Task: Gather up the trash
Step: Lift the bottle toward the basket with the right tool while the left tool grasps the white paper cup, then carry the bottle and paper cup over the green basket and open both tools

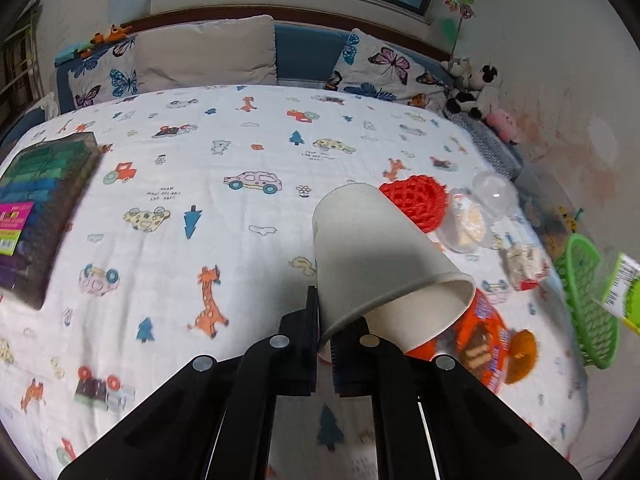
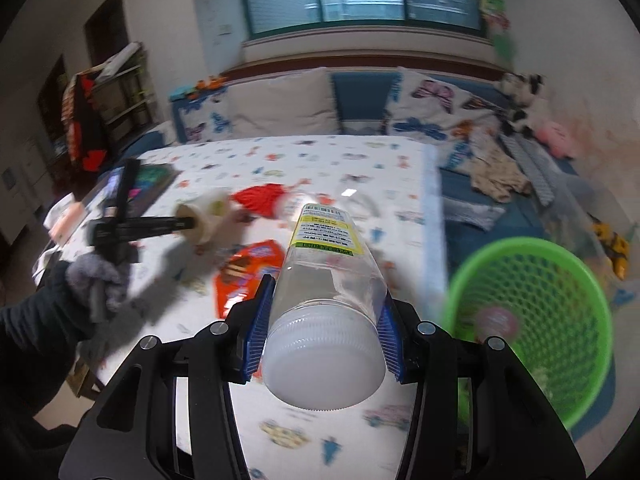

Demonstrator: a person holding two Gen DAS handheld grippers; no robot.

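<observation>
My left gripper is shut on the rim of a white paper cup, held tilted above the bed; it also shows in the right wrist view. My right gripper is shut on a clear plastic bottle with a white cap and a yellow-green label, held above the bed beside the green mesh basket. The basket stands at the bed's right edge. An orange snack wrapper lies on the sheet under the cup.
A red lattice ball, clear plastic lids, a cup with food and crumpled paper lie on the bed's right side. A dark box lies at the left. Pillows and plush toys lie at the back.
</observation>
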